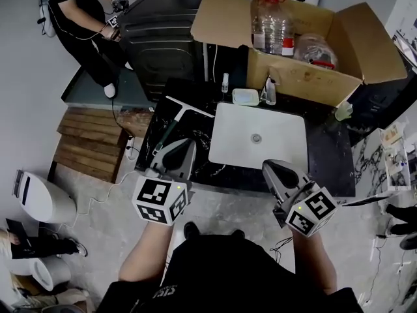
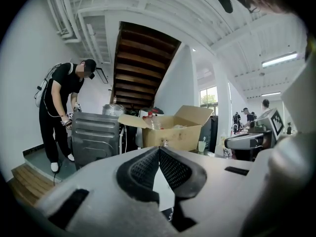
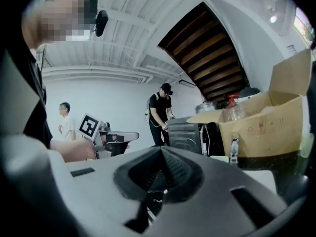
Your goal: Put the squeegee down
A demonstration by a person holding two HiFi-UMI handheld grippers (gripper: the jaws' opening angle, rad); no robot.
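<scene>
The squeegee [image 1: 176, 119] lies flat on the black counter [image 1: 329, 155], left of the white sink [image 1: 280, 145]. Its white blade points away from me and its dark handle runs toward the counter's near edge. My left gripper [image 1: 184, 147] hovers over the near left corner of the counter, just beyond the handle's end and apart from it. Its jaws are shut with nothing between them [image 2: 158, 149]. My right gripper [image 1: 278, 169] hangs over the front edge below the sink. Its pads [image 3: 170, 164] meet at the tip and hold nothing.
An open cardboard box [image 1: 306, 80] with plastic bottles stands behind the sink. A soap dish [image 1: 245, 96] and small bottles sit by it. A dark appliance [image 1: 163, 38] stands back left, with a person [image 1: 78, 18] beside it. Wooden boards [image 1: 91, 142] lie on the floor at left.
</scene>
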